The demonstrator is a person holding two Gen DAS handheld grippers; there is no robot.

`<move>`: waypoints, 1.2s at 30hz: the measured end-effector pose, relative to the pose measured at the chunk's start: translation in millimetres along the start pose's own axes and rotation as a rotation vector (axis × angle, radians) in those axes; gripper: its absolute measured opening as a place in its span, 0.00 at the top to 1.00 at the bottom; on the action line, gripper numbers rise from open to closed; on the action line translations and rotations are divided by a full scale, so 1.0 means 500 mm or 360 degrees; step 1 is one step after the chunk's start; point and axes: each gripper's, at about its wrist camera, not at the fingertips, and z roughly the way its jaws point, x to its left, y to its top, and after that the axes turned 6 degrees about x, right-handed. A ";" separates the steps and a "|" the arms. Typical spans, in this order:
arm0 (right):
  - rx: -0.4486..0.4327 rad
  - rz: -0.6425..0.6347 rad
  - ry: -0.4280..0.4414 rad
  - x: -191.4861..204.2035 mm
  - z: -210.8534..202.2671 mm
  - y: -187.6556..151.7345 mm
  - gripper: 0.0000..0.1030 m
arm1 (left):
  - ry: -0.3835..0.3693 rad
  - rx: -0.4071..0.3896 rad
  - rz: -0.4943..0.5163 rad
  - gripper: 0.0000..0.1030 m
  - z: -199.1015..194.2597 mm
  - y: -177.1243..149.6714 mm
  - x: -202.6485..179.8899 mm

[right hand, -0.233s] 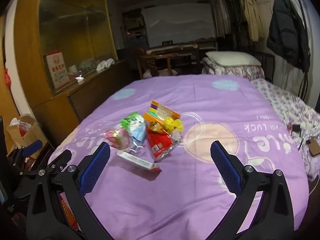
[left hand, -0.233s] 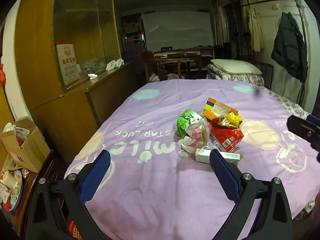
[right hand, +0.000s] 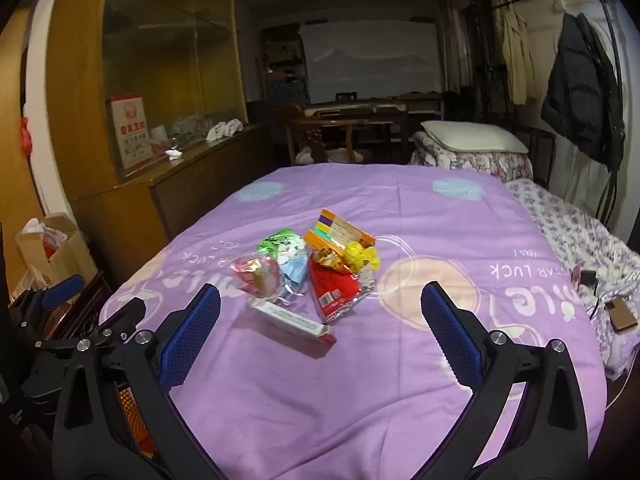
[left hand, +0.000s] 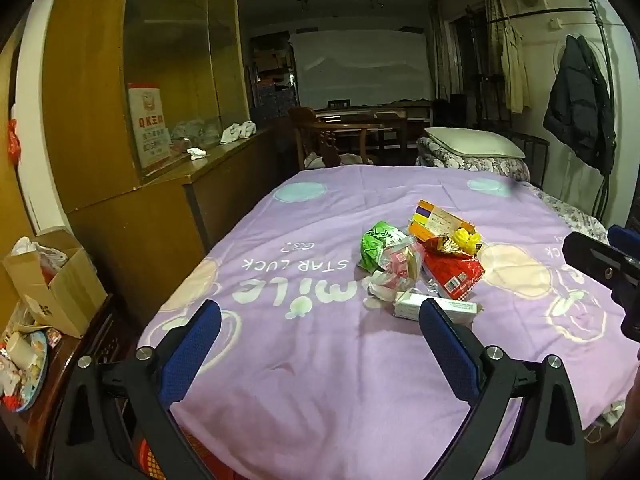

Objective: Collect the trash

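Trash pile (left hand: 420, 264) mid-bed on the bedspread (left hand: 320, 360), cabinet (left hand: 132, 208) left, pillow (left hand: 472, 142) behind, jacket (left hand: 580, 108) right

Purple bedspread (right hand: 360, 380) with pale circles, red packet (right hand: 334, 290), green wrapper (left hand: 376, 244), yellow wrapper (right hand: 362, 258)

Both views are taken from the near edge of the purple bedspread (left hand: 320, 380), aimed toward 12 o'clock and tilted down a bit. The trash pile (left hand: 420, 264) (right hand: 316, 276) is shared: at 1 o'clock in the left view, 11 o'clock in the right.

Home bedroom: bed (right hand: 360, 380), pillow (right hand: 472, 138), hanging coat (right hand: 580, 100), wooden cabinet (left hand: 132, 216).
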 end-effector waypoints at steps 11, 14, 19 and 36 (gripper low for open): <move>-0.0003 0.0054 0.0035 0.006 -0.038 -0.009 0.06 | -0.0040 0.0046 -0.0013 0.06 -0.042 0.000 0.025; -0.0010 0.0065 0.0045 0.011 -0.041 -0.004 0.06 | -0.0046 0.0042 -0.0017 0.06 -0.050 0.005 0.028; -0.0026 0.0050 0.0048 0.024 -0.046 -0.001 0.06 | -0.0056 0.0039 -0.0014 0.06 -0.056 0.009 0.029; -0.0018 0.0037 0.0069 0.027 -0.046 -0.005 0.06 | -0.0045 0.0058 -0.0021 0.06 -0.052 0.009 0.029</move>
